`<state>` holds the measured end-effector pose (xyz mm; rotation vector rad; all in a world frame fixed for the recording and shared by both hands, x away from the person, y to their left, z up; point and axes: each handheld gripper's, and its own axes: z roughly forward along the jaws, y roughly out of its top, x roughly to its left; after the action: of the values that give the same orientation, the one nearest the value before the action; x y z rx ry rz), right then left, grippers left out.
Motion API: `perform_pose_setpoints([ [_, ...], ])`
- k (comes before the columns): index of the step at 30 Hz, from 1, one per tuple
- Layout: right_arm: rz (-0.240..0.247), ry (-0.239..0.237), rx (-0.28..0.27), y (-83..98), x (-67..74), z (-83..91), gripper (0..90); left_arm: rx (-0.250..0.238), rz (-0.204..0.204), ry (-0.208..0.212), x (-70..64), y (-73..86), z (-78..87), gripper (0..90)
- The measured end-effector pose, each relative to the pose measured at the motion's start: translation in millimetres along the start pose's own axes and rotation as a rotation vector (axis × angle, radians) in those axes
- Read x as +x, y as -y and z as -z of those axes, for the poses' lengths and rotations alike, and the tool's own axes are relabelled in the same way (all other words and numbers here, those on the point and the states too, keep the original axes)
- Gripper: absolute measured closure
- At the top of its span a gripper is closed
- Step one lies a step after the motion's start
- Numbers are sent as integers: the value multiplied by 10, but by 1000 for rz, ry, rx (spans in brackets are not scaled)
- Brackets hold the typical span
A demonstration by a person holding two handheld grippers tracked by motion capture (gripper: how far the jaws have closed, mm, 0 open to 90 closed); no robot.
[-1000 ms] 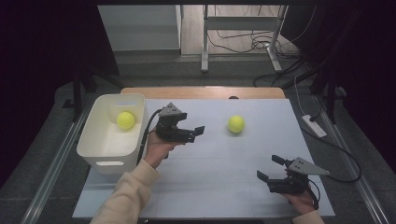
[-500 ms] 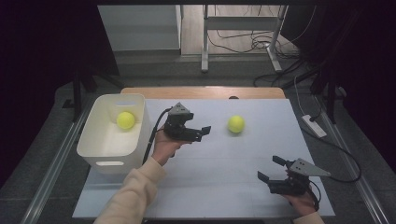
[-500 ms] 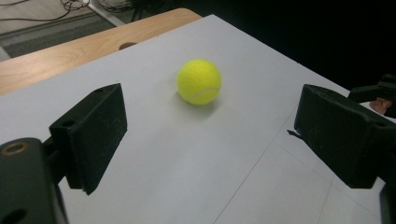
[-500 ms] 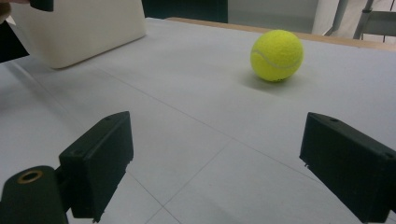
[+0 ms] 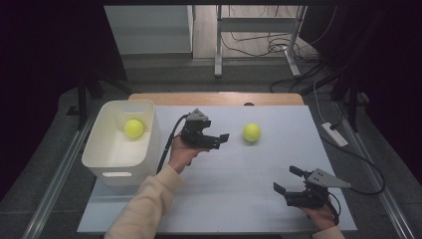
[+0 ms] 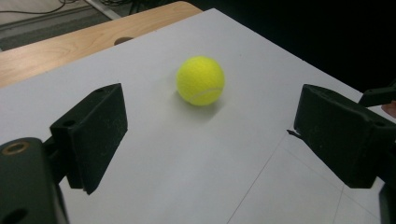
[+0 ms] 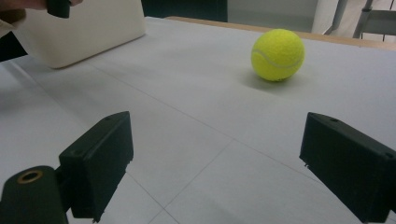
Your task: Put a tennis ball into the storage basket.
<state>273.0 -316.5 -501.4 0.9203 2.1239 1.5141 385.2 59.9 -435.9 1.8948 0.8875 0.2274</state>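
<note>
Black all over, the left gripper: blocky body, grey three-cornered plate on top, a black cable looping off its back. Its pads are thick, matte black blocks with a brass-ringed hole at the base. The right gripper matches, plate and cable included. A cream, soft-knit sleeve covers the left forearm.

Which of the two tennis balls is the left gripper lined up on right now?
The ball lying loose on the white mat, just ahead of the left gripper and its open jaws. The other ball sits inside the white bin, behind that gripper.
</note>
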Motion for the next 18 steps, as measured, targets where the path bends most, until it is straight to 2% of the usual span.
perform_pose_setpoints([
  [4,-1,-2,-4,-4,2,-3,99,4,-15,-6,-26,4,-25,103],
  [11,1,-7,0,-8,4,-12,98,2,-3,-9,-1,-7,-79,107],
  [18,2,-4,1,-7,4,-9,98,11,-8,-8,6,-2,-132,102],
])
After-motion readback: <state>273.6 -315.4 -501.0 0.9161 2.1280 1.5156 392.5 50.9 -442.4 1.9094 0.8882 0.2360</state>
